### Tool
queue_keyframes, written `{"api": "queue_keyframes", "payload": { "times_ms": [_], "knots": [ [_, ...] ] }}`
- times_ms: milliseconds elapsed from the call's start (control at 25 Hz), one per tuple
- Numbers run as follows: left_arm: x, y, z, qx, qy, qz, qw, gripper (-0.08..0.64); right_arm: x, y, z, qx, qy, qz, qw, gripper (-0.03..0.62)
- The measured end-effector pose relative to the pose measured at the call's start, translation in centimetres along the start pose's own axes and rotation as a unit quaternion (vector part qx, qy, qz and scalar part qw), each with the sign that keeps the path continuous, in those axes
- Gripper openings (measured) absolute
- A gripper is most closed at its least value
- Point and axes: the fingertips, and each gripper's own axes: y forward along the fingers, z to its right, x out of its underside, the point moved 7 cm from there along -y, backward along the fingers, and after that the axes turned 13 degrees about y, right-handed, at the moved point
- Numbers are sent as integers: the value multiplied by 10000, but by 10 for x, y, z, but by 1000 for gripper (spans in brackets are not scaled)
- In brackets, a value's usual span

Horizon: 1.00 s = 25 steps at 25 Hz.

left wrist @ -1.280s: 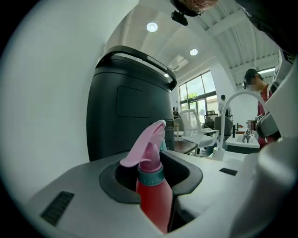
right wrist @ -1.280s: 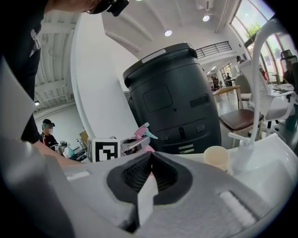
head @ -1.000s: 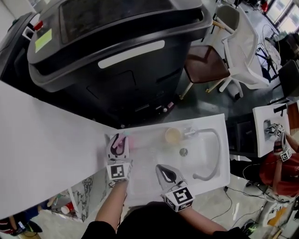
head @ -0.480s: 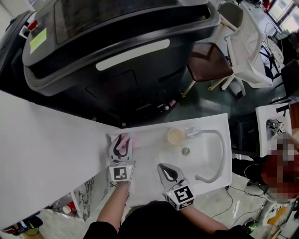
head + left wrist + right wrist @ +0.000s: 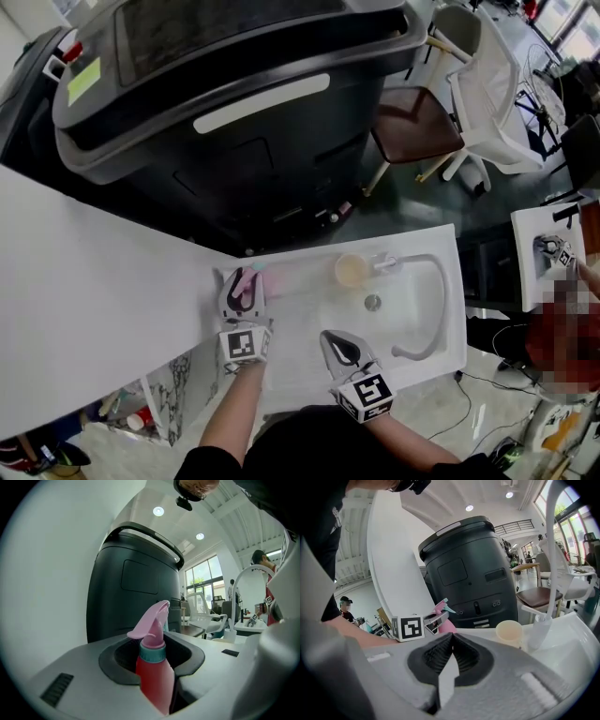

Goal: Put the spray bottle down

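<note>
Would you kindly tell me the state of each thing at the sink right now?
spray bottle: upright, between the left gripper's jaws.
left gripper: open, jaws have just been opening, gap beside the bottle.
right gripper: shut, empty.
cup: upright beside the faucet.
faucet: no water running.

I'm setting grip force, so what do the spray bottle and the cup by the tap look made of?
The spray bottle is likely plastic: the red body is smooth with a soft sheen, and the pink trigger head and teal collar look moulded. The cup is cream, dull and thin-rimmed; it may be paper or plastic, which the views leave unclear.
</note>
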Motion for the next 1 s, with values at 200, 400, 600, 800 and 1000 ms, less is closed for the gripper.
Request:
{"api": "queue_keyframes", "payload": {
  "times_ms": [200,400,600,800,1000],
  "knots": [
    [2,6,8,-105,-189,166,9996,153,2,-6,4,36,-93,-25,9999,-2],
    [-2,6,21,232,106,49,9997,158,3,-11,10,66,-100,-27,9999,-2],
    [5,2,22,533,261,-103,9982,202,4,-11,10,-13,-145,-38,9999,-2],
    [7,-9,15,477,231,-86,9986,252,1,-15,3,-82,-167,70,9998,-2],
    [1,-40,5,291,-104,-172,9994,256,6,-30,-11,-110,-205,134,9996,-2]
  ]
}}
